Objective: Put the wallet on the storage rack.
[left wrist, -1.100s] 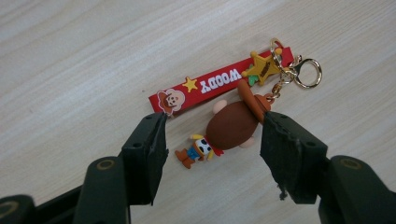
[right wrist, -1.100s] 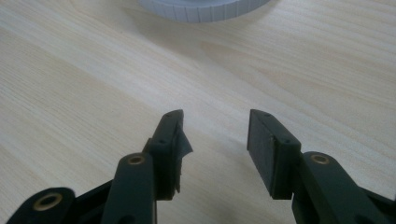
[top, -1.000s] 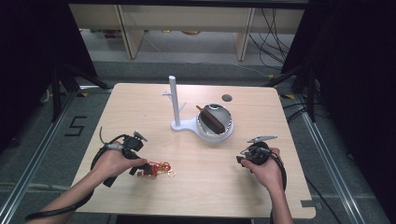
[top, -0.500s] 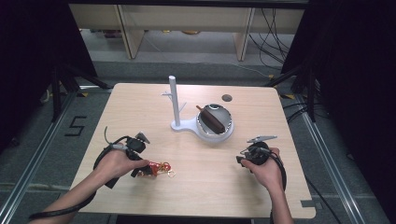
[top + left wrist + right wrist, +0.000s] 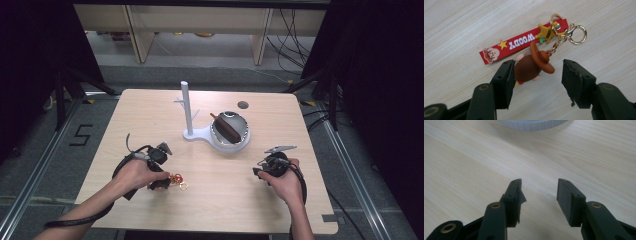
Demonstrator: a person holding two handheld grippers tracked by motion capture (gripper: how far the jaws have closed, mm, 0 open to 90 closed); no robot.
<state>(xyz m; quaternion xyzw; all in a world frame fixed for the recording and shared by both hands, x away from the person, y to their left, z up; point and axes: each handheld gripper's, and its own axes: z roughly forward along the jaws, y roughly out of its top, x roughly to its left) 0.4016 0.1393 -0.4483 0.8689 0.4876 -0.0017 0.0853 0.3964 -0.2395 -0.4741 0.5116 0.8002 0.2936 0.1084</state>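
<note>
Left gripper [image 5: 161, 184] sits low at the near-left of the worktop [image 5: 150, 115], over the keychain [image 5: 176, 180]. From the high view the keychain is just a small red-gold blur beside the hand.

The left gripper view gives the detail: brown figure [image 5: 530, 67] with a hat, lying between the jaws. One jaw touches or nearly touches its side; the other stands well clear. The jaws have just been closing a little, but no pinch yet, so the gripper is open. Beyond the figure lies a red strap [image 5: 521, 42] reading WOODY, with a yellow star [image 5: 546, 33] and a gold clasp ring [image 5: 579, 34], all flat on the wood.

Right gripper [image 5: 267, 167] rests at the near-right, well apart from the keychain. The right gripper view shows its jaws apart with bare wood between them, and a white ribbed rim [image 5: 534, 125] at the top edge.

The high view places that rim: a white stand [image 5: 186, 107] with a post and a dish [image 5: 235, 142] at mid-worktop, a brown stick-like piece [image 5: 226, 128] lying across the dish.
</note>
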